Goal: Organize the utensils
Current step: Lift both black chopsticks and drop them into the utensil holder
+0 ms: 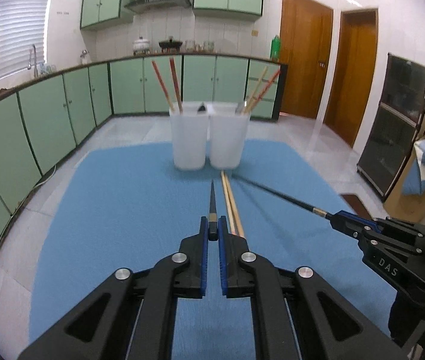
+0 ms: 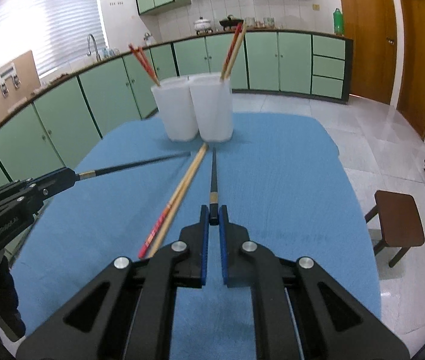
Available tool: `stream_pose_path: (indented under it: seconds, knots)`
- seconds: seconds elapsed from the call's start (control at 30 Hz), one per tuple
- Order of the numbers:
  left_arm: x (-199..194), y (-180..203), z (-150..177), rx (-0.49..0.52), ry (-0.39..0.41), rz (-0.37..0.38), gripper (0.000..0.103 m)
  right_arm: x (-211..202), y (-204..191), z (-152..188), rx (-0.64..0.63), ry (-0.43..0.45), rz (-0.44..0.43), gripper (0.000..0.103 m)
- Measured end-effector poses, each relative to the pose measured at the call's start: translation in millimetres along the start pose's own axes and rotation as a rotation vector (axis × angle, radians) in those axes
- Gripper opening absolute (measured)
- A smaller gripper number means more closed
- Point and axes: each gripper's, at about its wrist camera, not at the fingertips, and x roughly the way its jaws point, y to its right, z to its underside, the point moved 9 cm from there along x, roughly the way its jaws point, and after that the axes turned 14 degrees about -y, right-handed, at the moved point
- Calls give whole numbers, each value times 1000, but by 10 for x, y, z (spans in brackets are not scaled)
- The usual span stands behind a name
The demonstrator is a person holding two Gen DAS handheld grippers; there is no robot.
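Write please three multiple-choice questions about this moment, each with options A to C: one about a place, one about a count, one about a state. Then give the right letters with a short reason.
1. Where do the two light wooden chopsticks lie?
A. on the blue cloth table cover, between the grippers
B. inside a cup
C. on the floor

2. How many translucent white plastic cups stand on the cover?
A. one
B. two
C. four

3. What does the left gripper do?
A. hangs open and empty
B. is shut on a black chopstick
C. holds a cup

Answers:
1 A: the pair lies flat on the cover, pointing toward the cups.
2 B: two cups stand side by side, both holding chopsticks.
3 B: its blue pads clamp the black stick's end. The right gripper holds another black chopstick likewise.
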Motion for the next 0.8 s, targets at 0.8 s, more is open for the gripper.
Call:
stream_pose_path:
  seconds: [0.8]
  knots:
    - [-309, -182, -1042, 4, 156, 36, 6, -663, -125, -1245, -99, 125, -89, 6]
